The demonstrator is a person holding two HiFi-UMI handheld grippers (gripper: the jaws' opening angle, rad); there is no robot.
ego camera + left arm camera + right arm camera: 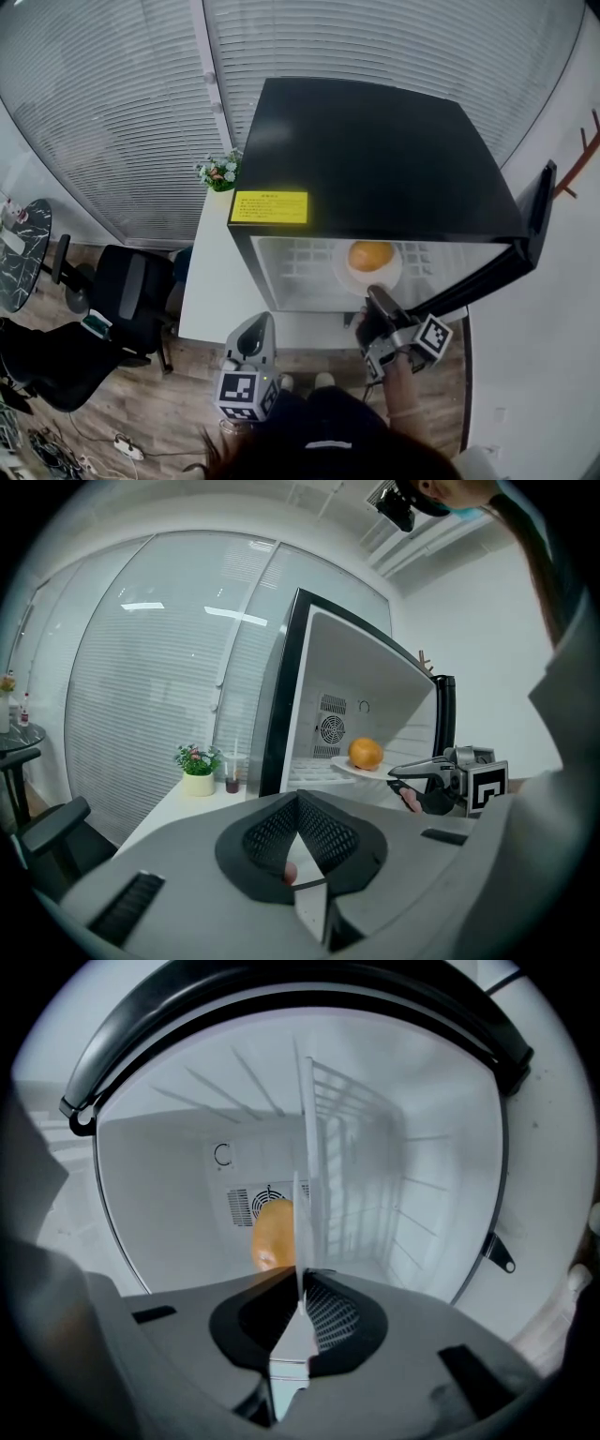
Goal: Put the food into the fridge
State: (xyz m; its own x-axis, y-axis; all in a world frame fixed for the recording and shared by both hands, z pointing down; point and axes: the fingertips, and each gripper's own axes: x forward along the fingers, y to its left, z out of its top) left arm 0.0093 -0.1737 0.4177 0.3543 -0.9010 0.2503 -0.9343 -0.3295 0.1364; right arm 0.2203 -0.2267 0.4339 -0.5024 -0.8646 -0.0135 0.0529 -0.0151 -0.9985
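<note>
In fridge (375, 141) | plate (387, 279) flat, orange (370, 255) atop | right gripper (377, 294) fingers pinch rim

White slatted blinds (112, 112) cover the windows from nine o'clock round to one o'clock in the head view, with even daylight glowing through them. A plain white wall (562, 309) closes the three o'clock side, and a reddish-brown wooden coat stand (568, 186) is at two o'clock. Wood-plank floor (187, 403) fills seven o'clock. There a black office chair (131, 295) stands beside a white table (211, 281) bearing a small potted plant (220, 173). A dark marbled round table (23, 244) sits at nine o'clock.
</note>
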